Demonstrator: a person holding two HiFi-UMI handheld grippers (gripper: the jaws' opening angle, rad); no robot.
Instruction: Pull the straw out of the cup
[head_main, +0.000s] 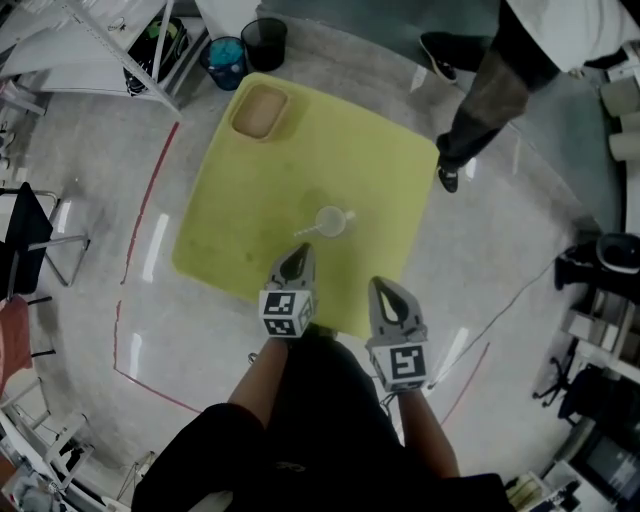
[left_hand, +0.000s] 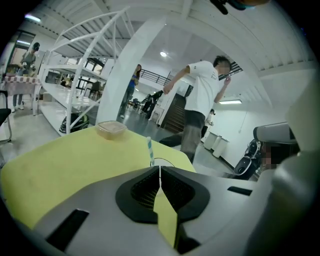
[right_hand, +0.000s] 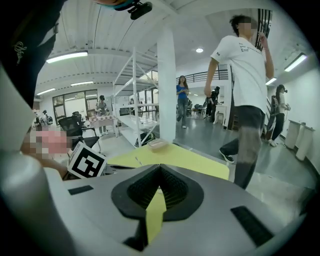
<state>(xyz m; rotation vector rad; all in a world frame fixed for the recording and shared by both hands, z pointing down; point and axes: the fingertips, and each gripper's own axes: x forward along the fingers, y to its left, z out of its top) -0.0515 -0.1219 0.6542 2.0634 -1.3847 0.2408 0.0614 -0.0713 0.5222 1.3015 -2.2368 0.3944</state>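
Bright white hall with a glossy grey floor (head_main: 100, 200).
A yellow bench (head_main: 240, 200) stands inside a thin red line (head_main: 150, 190) on the floor, with 2 bins (head_main: 264, 42) just past its far corner. White racks (left_hand: 75, 60) and a white pillar (right_hand: 166, 90) rise behind it, under strip lights (right_hand: 66, 57). A black chair (head_main: 40, 240) stands at the left, and a person in a white shirt (right_hand: 245, 90) is just beside the bench.

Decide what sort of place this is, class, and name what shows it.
Probably a large workshop or lab hall: white metal racks, a polished grey floor marked with red tape, and strip lights under a high ceiling.
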